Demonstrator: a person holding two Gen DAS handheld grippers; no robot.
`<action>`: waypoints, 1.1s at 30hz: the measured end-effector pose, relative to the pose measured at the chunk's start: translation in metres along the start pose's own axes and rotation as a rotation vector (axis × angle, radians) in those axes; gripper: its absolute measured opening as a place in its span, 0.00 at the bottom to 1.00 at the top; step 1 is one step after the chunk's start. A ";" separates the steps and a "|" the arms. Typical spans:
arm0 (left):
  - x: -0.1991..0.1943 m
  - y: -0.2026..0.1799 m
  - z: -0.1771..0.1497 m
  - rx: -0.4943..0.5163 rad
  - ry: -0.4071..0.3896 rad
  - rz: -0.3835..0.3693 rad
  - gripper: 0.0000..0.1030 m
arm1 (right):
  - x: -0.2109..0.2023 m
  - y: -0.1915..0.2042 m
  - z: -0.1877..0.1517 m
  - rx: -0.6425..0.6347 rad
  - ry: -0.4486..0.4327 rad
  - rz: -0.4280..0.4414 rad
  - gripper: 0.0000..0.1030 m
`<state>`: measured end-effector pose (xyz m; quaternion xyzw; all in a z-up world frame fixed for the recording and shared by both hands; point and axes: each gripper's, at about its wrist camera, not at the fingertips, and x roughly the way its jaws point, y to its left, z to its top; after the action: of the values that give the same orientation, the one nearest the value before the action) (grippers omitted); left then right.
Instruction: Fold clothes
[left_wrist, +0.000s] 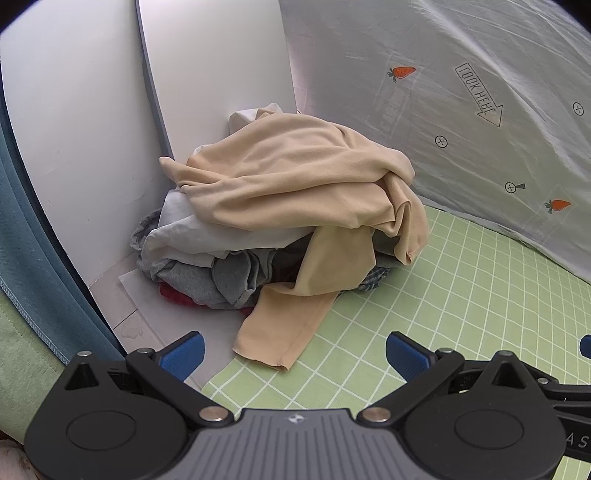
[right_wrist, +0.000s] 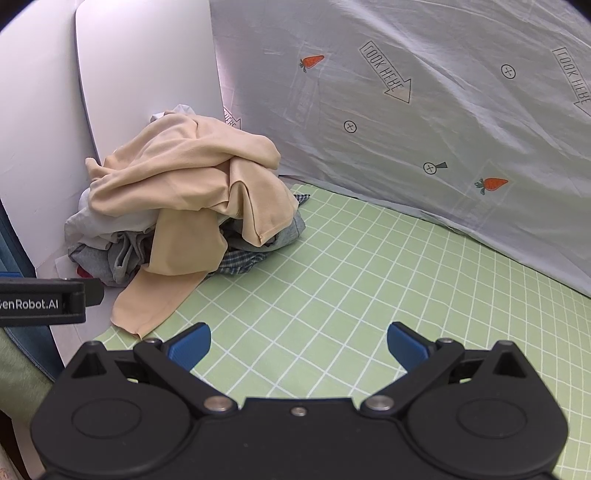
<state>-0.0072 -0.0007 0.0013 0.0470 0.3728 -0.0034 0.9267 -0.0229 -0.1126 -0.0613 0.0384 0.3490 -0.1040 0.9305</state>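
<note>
Two grippers, both spread wide and carrying nothing; my left gripper (left_wrist: 293, 356) is hovering nearest the clothes pile (left_wrist: 280, 218), whose beige sleeve (left_wrist: 280, 325) is trailing lengthwise toward it onto the green grid mat (left_wrist: 461, 295); my right gripper (right_wrist: 298, 347) is hanging farther right of that pile, over bare mat.

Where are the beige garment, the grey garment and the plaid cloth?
beige garment (left_wrist: 295, 173): left wrist view, top fold of the pile.
grey garment (left_wrist: 229, 277): left wrist view, crumpled lower layer.
plaid cloth (right_wrist: 240, 260): right wrist view, edge under the pile.
</note>
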 end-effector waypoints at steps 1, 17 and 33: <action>0.000 0.000 0.000 0.000 -0.001 0.000 1.00 | -0.001 0.000 0.000 -0.001 -0.001 0.000 1.00; -0.004 0.000 -0.002 0.009 -0.008 -0.002 1.00 | -0.004 -0.001 -0.001 0.004 -0.012 -0.001 1.00; -0.005 -0.001 -0.003 0.021 -0.007 -0.006 1.00 | -0.005 0.000 -0.003 0.008 -0.015 0.000 1.00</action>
<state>-0.0128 -0.0013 0.0022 0.0557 0.3695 -0.0101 0.9275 -0.0287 -0.1117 -0.0605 0.0412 0.3416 -0.1056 0.9330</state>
